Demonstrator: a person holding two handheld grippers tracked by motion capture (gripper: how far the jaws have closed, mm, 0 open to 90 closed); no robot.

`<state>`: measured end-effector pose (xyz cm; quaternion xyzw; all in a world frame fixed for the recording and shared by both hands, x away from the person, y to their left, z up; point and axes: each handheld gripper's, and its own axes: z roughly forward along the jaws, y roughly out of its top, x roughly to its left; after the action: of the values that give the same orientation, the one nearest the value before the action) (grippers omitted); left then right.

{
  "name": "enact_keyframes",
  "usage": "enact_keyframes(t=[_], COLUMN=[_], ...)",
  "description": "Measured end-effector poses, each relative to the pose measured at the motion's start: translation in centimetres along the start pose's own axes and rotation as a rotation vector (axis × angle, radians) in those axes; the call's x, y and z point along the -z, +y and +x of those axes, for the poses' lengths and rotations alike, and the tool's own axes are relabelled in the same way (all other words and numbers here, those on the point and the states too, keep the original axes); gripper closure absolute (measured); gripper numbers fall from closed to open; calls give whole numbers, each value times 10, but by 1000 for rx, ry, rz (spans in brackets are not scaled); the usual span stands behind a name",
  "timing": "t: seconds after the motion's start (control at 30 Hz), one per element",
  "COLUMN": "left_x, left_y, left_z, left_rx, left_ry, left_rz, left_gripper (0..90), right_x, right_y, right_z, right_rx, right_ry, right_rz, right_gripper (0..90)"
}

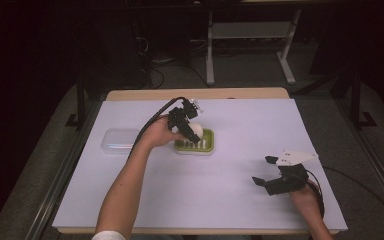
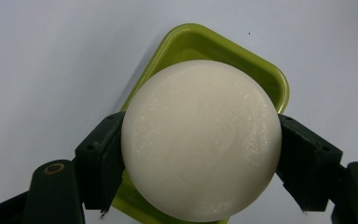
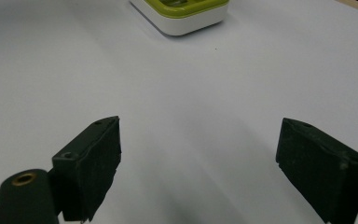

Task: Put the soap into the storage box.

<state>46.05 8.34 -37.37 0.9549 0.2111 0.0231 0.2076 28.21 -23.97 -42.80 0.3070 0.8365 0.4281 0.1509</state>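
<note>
Holding a round white soap bar [image 2: 200, 140] between its two fingers [image 2: 100, 161], the left gripper [image 1: 189, 126] hangs just above the green soap dish [image 1: 207, 142] near the middle of the bench [image 1: 230, 120]. In the left gripper view the bar sits clamped at its widest part, one finger pressing at 9 o'clock and the other at 3 o'clock, and the dish's green rim [image 2: 265, 74] shows behind it from 11 o'clock round to 2 o'clock. Whether the bar touches the dish cannot be told. In the high view the dish has a white base and a ribbed green inside.

A clear plastic lid or box [image 1: 119, 140] lies on the bench at 9 o'clock from the dish, near it but apart, past the left hand [image 1: 157, 135].

The right gripper [image 1: 266, 171] rests low over the bench at 4 o'clock from the dish, well apart from it. Its fingers [image 3: 91, 163] stand wide with bare bench between them, and the dish [image 3: 186, 14] appears far off at 12 o'clock in the right gripper view. A grey plate [image 1: 295, 158] tops this gripper.
</note>
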Motion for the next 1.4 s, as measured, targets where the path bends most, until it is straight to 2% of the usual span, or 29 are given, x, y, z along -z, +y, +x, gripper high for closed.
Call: enact_keyframes(t=[1.4], left_x=[-22], left_y=[1], left_z=[2], left_rx=[7], left_ry=[-13], left_rz=[66], left_gripper=[248], right_x=[-2], right_y=[0], right_z=[1], right_rx=[12], right_ry=[8], right_rz=[6], right_gripper=[132])
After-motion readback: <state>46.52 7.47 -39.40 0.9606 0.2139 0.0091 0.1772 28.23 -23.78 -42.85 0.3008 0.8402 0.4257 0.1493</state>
